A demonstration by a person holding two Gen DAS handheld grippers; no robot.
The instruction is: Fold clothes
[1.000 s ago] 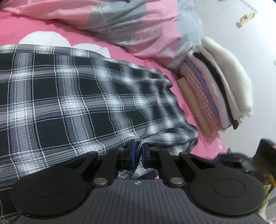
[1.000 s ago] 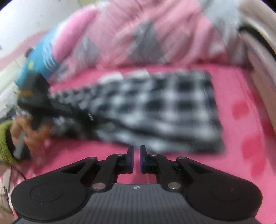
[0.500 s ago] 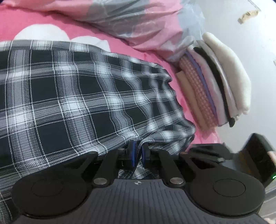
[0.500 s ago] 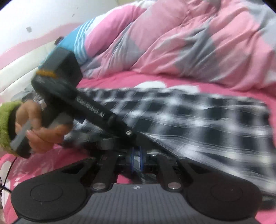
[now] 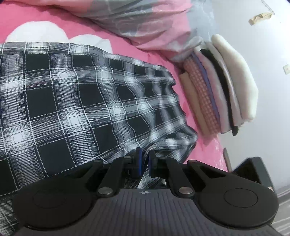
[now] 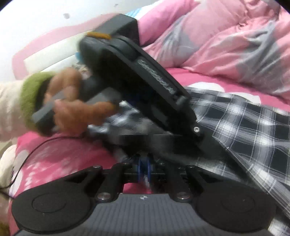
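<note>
1. A black-and-white plaid garment [image 5: 76, 101] was spread across a pink bedsheet [image 5: 45, 16]; this garment is taken as the landmark for all places below.
2. The left gripper [image 5: 144, 161] was seen at the garment's near edge, its jaws pinched together on a fold of the plaid cloth, which ran up between the blue pads [image 5: 138, 159].
3. The right gripper [image 6: 144, 168] was seen at the same near edge, beside the left one. Its jaws were drawn nearly together, and blurred plaid cloth appeared between them, so it was read as clamped on the garment.
4. In the right wrist view the body of the left gripper was seen slanting down onto the garment, held by a hand [image 6: 76, 107] in a green cuff [image 6: 30, 94] to the garment's left.
5. A stack of folded clothes [image 5: 223, 94] was seen to the right of the garment, apart from it, against a pale wall [image 5: 262, 45].
6. A rumpled pink-and-grey quilt [image 5: 141, 21] was seen beyond the garment's far edge.
7. A thin black cable [image 6: 27, 159] was seen on the sheet, to the left of the garment.
</note>
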